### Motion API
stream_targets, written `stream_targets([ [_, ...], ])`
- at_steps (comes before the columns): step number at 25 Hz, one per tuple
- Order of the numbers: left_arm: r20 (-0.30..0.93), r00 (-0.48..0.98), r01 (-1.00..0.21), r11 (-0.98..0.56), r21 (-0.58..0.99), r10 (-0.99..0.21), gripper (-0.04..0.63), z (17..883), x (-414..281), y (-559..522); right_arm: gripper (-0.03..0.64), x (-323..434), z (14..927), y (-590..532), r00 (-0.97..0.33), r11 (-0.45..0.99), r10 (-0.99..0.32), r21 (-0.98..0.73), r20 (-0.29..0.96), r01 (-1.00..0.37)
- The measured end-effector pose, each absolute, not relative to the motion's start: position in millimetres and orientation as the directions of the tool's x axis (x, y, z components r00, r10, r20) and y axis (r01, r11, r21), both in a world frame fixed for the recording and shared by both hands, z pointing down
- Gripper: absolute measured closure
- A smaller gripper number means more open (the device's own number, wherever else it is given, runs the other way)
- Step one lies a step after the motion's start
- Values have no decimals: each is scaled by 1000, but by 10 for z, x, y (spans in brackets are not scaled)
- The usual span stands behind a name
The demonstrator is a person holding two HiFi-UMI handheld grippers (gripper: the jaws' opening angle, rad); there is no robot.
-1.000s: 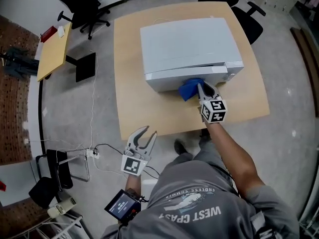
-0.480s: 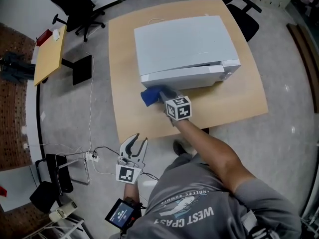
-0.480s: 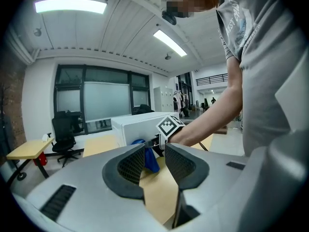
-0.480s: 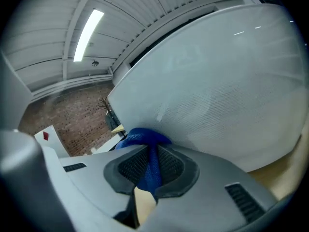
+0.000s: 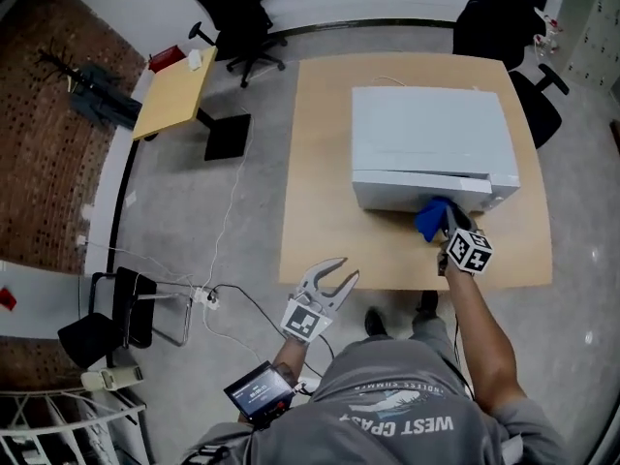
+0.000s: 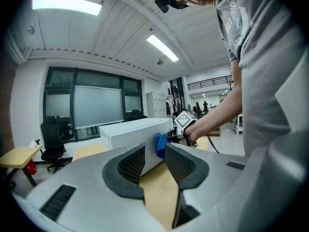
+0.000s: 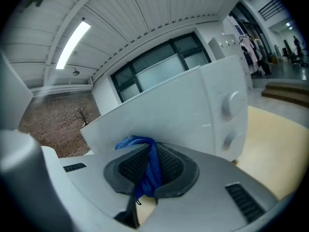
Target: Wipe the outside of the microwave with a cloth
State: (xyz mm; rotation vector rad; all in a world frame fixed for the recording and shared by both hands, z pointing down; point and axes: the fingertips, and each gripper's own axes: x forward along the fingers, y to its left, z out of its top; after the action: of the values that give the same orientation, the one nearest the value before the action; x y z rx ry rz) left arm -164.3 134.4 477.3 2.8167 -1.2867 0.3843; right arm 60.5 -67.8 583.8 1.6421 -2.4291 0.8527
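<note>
Seemingly mid-wipe: pressing cloth (image 5: 429, 218), pinched in right tool (image 5: 445, 221), on microwave's (image 5: 426, 134) 6 o'clock face, with left tool (image 5: 341, 271) part-open, empty.

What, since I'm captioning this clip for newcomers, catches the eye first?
A big white box-shaped microwave sits on the light wooden table, dominating the scene. The right gripper holds a bright blue cloth, pinched in its fingers, at the microwave's front. The left gripper hangs open and empty off the table's near edge.
</note>
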Motion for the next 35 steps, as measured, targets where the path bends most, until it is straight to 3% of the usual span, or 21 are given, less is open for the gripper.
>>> stream_targets([
  [6, 209, 631, -749, -657, -88, -747, 454, 4805, -1563, 1329, 565, 1347, 5517, -707, -293, 182, -918, -374, 266, -910],
  [12, 231, 608, -768, -636, -70, -759, 453, 4860, -1682, 1348, 568, 1056, 5450, -752, -260, 138, -935, -427, 242, -894],
  [20, 239, 604, -775, -630, -48, -760, 453, 4949, -1687, 1397, 569, -225, 5615, -701, -479, 331, -841, -460, 252, -824],
  [25, 234, 616, -767, -641, -42, -752, 453, 4918, -1577, 1370, 569, -505, 5673, -669, -588, 434, -766, -466, 260, -771],
  [35, 215, 647, -735, -673, -76, -731, 453, 4683, -1451, 1166, 569, 663, 5010, -436, -490, 375, -857, -461, 160, -804],
])
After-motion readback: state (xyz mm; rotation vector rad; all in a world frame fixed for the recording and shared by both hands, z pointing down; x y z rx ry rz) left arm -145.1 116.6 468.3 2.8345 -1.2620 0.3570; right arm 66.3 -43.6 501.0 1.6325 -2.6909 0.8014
